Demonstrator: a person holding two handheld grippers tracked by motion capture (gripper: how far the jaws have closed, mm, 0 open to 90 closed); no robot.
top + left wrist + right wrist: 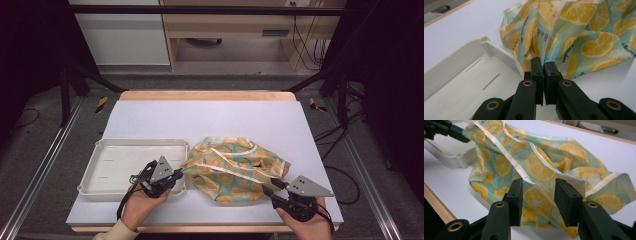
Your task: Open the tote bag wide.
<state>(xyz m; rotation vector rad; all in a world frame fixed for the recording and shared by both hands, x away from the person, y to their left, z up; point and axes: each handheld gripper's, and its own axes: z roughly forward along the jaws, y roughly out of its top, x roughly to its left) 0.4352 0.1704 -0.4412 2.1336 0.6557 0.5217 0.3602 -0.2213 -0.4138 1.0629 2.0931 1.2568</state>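
White tray [131, 167] sat at the left of the table [210, 117], long side toward me, nothing in it that I could see. My left gripper [176, 174] hovered at the tray's near right corner, about 5 o'clock from the tray's middle, jaws pressed tight together on a bunched edge of the lemon-print cloth [235, 167]; in the left gripper view the fabric [574, 35] fanned upward from the pinch toward 12 o'clock, with the tray wall [499, 51] just beside it at 10 o'clock. The cloth itself lay crumpled near the table's middle, at 3 o'clock from the tray and touching its right end, its left edge lifted off the surface by my grip. My right gripper [274, 186] was at 5 o'clock from the cloth's centre, close to the table's near edge. Its jaws stood partly apart, and in the right gripper view a pale hemmed edge of the cloth [536, 167] ran through the gap between them, the pads [567, 195] not pressing on it. Nothing held there.
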